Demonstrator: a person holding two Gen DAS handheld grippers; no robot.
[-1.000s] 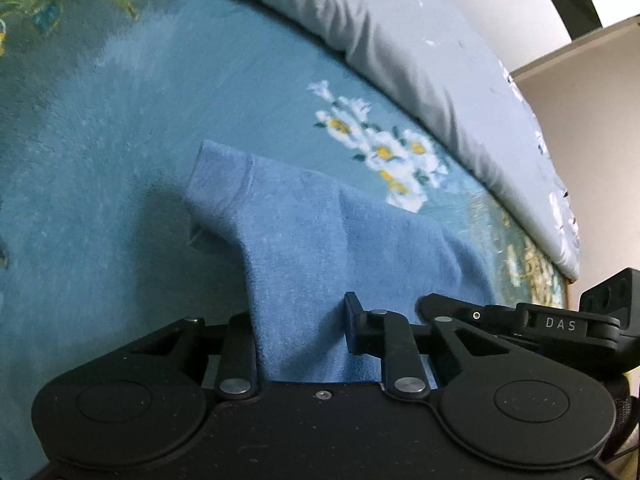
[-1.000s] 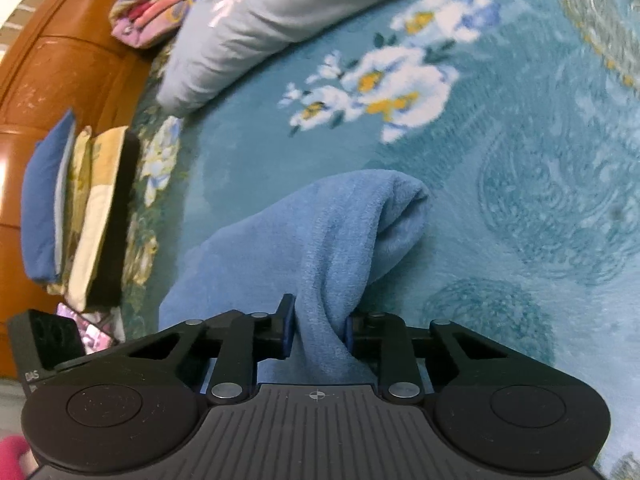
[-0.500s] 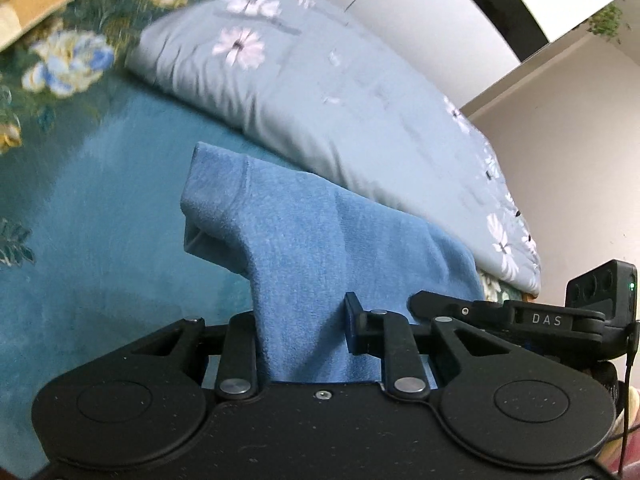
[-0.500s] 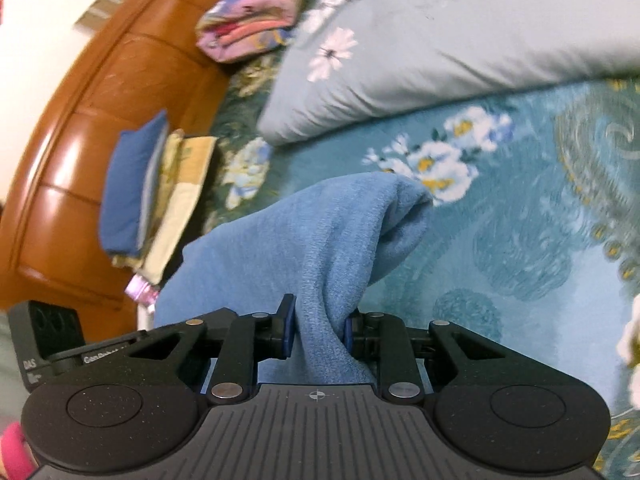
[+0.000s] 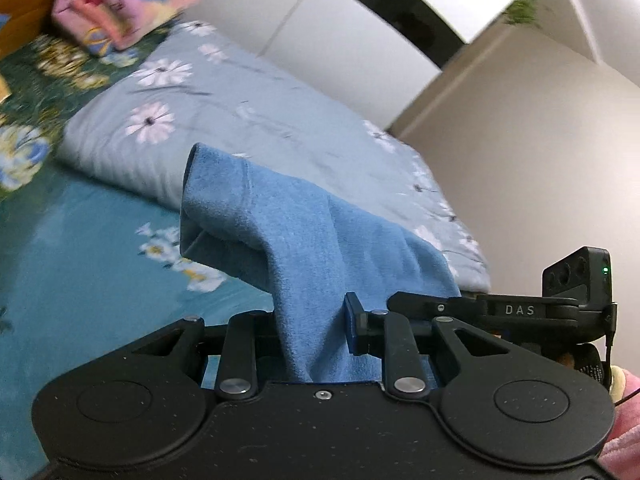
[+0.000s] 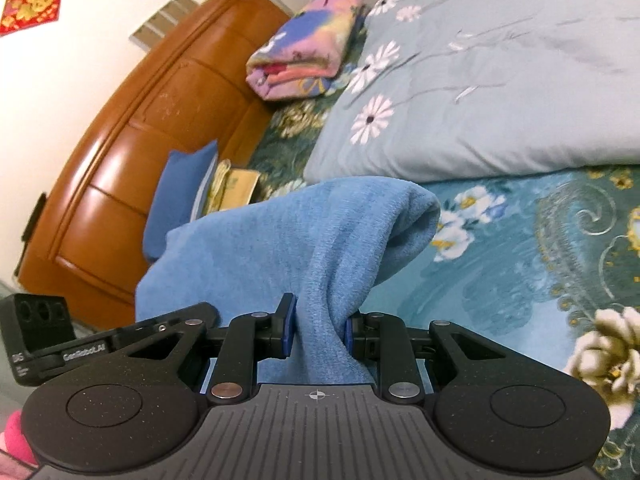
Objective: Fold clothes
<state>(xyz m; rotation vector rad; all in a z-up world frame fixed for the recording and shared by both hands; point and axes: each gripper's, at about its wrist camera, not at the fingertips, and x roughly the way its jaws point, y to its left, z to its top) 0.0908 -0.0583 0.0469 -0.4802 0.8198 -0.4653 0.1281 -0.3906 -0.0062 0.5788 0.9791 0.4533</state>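
Both claws clamped on the same soft blue fleecy garment [image 5: 296,236], held up off the bed. Left gripper [image 5: 310,328] pinching a bunched fold of it between the pads, cloth spilling forward over the fingers and ending in a hemmed, tube-like opening, looks like a sleeve or cuff, pointing up and left. Right gripper [image 6: 316,330] squeezing another gathered bit of the same fabric [image 6: 304,236] between blue-padded fingers [image 6: 286,330], with a rounded fold drooping off to the right. Cloth stretched between the two claws, so hanging in the air rather than lying flat.

Underneath: teal bedspread with white and yellow flower print [image 5: 80,264], also clear in the right view [image 6: 540,240]. Beyond the garment, a pale grey-blue quilt with white daisy pattern [image 6: 500,92] bunched along the far side of the bed. Folded pink, blue and yellow patterned blanket [image 6: 308,48] sitting up by the glossy orange-brown wooden headboard [image 6: 140,152]. Dark blue cushion [image 6: 180,200] leaning against that headboard, with some yellowish folded stuff [image 6: 234,188] just beside it. Red and gold square wall decoration [image 6: 32,2] up in the corner of the white wall. Left view a bit motion-blurred around the edges.
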